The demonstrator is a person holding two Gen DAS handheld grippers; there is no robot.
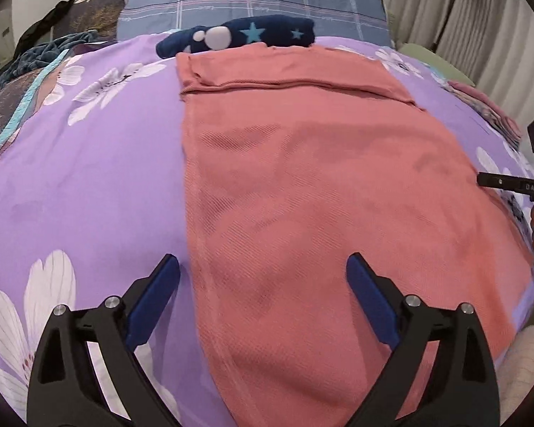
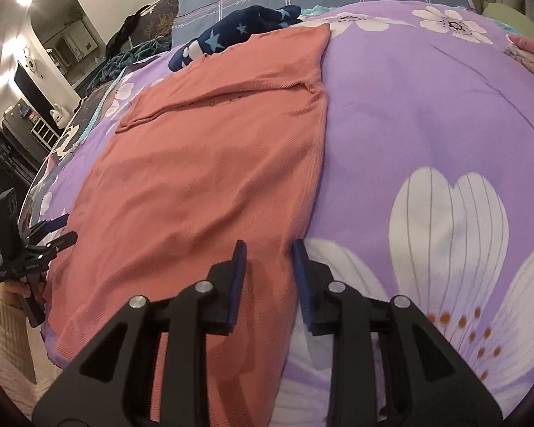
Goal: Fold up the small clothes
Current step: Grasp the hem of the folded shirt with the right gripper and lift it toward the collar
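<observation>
A purple flowered bedcover [image 1: 89, 185] is spreading across the bed, and a salmon garment [image 1: 302, 185] is lying flat on it, folded lengthwise. The left gripper [image 1: 263, 267] is hovering wide over its near left edge, holding nothing. The right gripper [image 2: 270, 249] is hanging narrow above the right edge, gripping nothing.

One pink garment [image 1: 302, 178], one navy starred cloth [image 1: 260, 33], two tongs.

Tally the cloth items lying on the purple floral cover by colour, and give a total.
Salmon pink: 1, the flat garment
Navy with stars: 1, the bundled piece at its far end
Pink: 1, the folded stack at the cover's edge
Total: 3
</observation>
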